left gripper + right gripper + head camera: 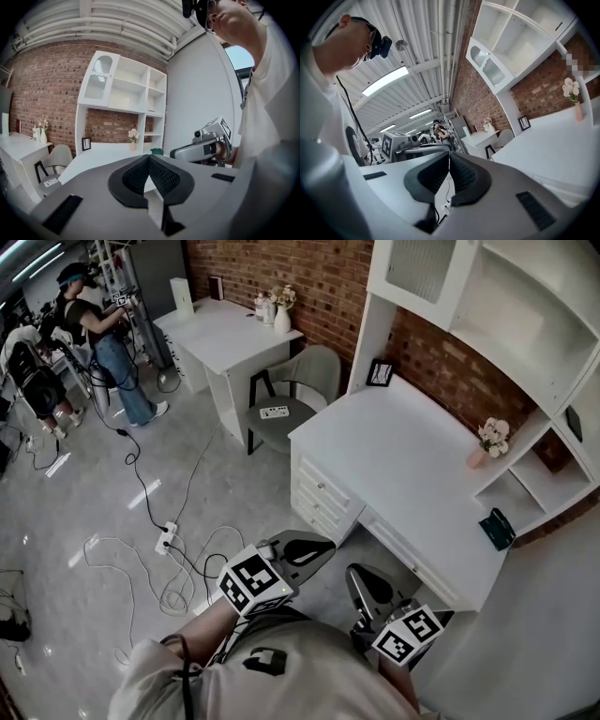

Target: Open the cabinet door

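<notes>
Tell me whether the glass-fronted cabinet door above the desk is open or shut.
Shut: the cabinet door sits flush with its frame, with no gap showing in the head view or the left gripper view.

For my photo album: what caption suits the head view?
Left gripper and right gripper, both shut, held near a white desk; the cabinet door above is closed.

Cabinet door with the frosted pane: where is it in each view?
Head view: cabinet door at the top edge, right of centre, above the desk's back corner.
Left gripper view: the door is upper left, in the shelf unit's top left bay.
Right gripper view: the door is above centre, tilted, by the brick wall.
Shared landmark: the black picture frame on the desk below the door.
</notes>
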Action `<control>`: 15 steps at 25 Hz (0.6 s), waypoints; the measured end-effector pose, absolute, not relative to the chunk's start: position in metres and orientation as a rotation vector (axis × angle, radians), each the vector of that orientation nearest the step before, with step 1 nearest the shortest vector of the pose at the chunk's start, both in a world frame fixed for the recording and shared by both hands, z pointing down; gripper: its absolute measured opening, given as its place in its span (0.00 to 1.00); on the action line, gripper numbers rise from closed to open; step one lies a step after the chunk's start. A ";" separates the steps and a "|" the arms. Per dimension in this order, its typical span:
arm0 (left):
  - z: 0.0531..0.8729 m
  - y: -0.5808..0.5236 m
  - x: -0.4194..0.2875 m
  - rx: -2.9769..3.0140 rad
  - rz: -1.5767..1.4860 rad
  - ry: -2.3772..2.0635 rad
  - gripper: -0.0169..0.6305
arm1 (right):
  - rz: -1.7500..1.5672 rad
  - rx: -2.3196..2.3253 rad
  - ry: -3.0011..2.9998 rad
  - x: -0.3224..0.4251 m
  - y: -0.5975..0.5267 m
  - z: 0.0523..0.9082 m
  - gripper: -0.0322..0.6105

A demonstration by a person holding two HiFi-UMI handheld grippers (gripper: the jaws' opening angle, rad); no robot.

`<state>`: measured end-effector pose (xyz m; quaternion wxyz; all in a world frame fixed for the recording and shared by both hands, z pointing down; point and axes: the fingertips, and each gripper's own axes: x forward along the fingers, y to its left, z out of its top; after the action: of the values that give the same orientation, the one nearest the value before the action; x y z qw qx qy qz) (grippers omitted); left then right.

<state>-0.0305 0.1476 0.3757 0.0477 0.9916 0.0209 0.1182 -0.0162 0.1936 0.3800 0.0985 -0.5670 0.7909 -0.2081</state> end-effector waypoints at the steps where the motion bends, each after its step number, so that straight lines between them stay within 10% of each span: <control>1: 0.376 0.150 -0.028 3.034 0.366 0.055 0.05 | -0.595 -1.672 2.353 -0.014 0.195 0.378 0.10; 15: 0.365 0.145 -0.030 3.097 0.340 -0.157 0.05 | -0.087 -1.635 2.609 -0.013 0.174 0.351 0.09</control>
<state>-0.0296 0.1452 0.3645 0.0110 0.9927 -0.0504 0.1090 -0.0131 0.1744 0.3508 0.0305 -0.5305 0.8467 -0.0283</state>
